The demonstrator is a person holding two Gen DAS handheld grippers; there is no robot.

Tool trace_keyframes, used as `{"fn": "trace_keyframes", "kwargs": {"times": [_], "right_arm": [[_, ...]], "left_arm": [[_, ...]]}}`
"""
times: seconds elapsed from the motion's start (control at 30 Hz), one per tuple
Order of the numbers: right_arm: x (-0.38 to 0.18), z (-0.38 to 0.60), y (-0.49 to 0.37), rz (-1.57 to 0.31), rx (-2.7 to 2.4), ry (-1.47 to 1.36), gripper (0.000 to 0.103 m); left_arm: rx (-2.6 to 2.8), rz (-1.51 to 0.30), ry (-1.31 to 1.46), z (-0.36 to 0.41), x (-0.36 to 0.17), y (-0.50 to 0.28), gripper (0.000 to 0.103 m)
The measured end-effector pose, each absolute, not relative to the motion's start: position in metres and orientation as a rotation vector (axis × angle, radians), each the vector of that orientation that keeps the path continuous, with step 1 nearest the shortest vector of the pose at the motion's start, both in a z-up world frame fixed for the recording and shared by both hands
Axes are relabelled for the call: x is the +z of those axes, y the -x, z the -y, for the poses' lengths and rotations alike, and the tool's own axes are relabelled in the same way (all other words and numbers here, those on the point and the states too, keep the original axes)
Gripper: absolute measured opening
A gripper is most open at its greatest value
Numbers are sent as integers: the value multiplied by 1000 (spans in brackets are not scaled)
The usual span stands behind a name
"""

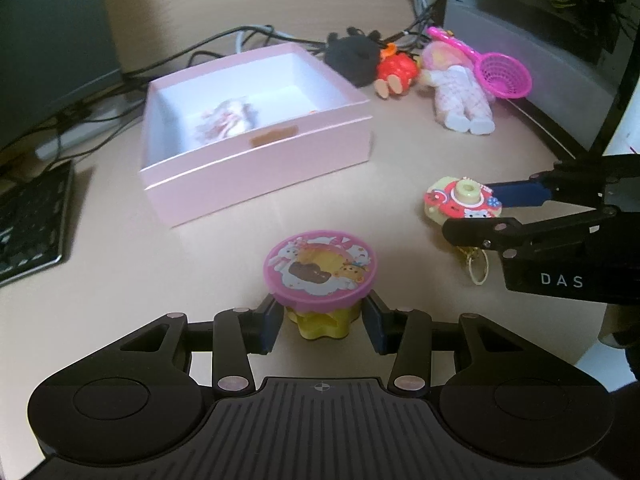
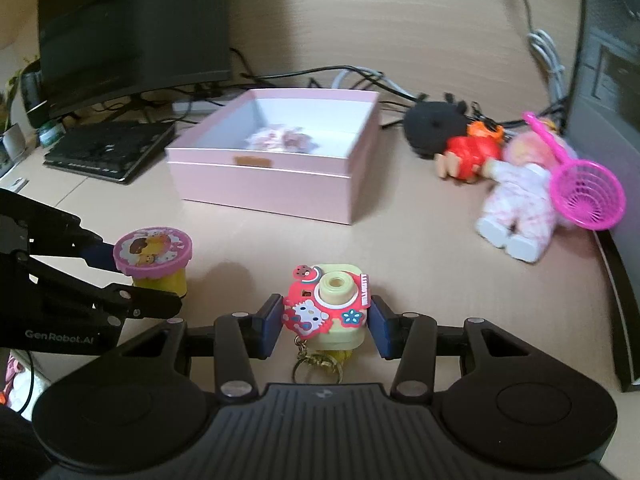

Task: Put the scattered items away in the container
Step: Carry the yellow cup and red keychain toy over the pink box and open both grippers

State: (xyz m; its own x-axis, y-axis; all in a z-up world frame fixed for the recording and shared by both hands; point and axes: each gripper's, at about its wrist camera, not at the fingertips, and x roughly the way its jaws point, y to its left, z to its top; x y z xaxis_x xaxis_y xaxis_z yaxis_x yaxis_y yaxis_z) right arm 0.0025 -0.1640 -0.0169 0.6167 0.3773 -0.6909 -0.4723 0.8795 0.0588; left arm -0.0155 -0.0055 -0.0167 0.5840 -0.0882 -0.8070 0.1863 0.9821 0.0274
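A pink open box (image 1: 256, 168) (image 2: 276, 184) stands on the desk with a pale frilly item (image 1: 224, 120) inside. My left gripper (image 1: 323, 326) is open around a yellow toy cup with a pink cartoon lid (image 1: 320, 270) (image 2: 154, 254), fingers on either side, small gaps showing. My right gripper (image 2: 323, 326) is open around a yellow toy camera with a red Hello Kitty front (image 2: 326, 306) (image 1: 462, 200) and a key ring (image 2: 318, 364). Both toys rest on the desk.
A pink-clad doll (image 1: 460, 92) (image 2: 516, 208), a red doll (image 1: 396, 72) (image 2: 468, 156), a magenta toy strainer (image 1: 504, 74) (image 2: 586, 194) and a black object (image 1: 352, 56) lie right of the box. A keyboard (image 1: 28, 224), monitor (image 2: 132, 36) and cables (image 1: 240, 38) stand left and behind.
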Motion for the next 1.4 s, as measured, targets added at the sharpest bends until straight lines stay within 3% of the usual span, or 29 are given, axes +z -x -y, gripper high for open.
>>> {"fn": "trace_keyframes", "kwargs": {"times": [1.0, 1.4], "right_arm": [[-18, 79, 31, -822, 544, 241, 46], [65, 89, -9, -610, 545, 260, 45]], "left_arm": [[-235, -938, -86, -64, -19, 40, 47], [-242, -763, -32, -67, 35, -4, 47]]}}
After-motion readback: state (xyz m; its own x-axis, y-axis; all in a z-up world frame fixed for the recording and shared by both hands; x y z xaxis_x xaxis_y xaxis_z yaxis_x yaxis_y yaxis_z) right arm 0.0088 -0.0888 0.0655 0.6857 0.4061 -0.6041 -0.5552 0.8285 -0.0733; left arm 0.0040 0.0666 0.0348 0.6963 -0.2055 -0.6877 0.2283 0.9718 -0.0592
